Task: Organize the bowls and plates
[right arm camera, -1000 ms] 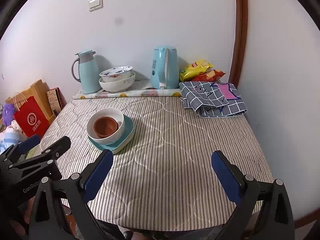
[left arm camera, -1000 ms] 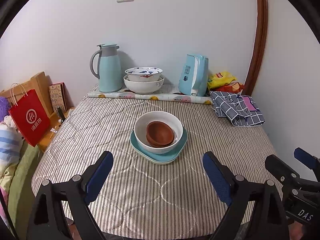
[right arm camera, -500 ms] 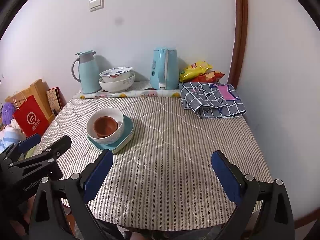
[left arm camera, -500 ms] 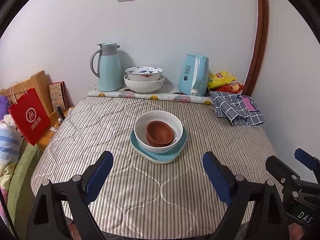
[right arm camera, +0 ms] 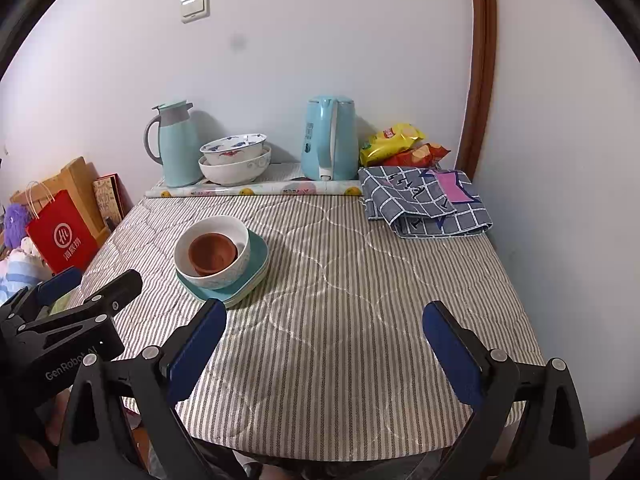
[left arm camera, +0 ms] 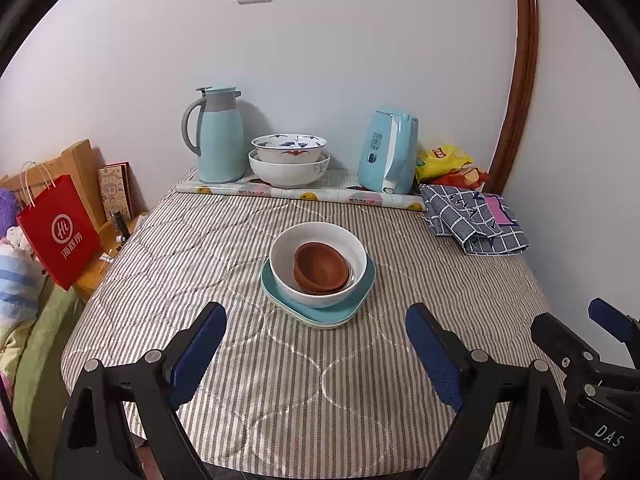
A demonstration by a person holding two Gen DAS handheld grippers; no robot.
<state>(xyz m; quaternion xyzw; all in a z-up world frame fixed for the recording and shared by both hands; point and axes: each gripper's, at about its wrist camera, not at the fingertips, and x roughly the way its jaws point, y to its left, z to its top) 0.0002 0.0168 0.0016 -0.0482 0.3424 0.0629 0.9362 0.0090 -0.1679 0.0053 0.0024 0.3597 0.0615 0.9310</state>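
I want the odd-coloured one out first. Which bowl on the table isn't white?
The small brown bowl, nested inside the plain white bowl on the teal plates. The two stacked bowls by the wall are white, one blue-patterned.

Left tongs [left arm camera: 316, 344] and right tongs [right arm camera: 324, 340] both gape wide, holding nothing

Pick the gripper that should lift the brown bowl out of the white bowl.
Left. The left gripper is open and squarely faces the brown bowl; from the right gripper, also open, the stack sits off to the left.
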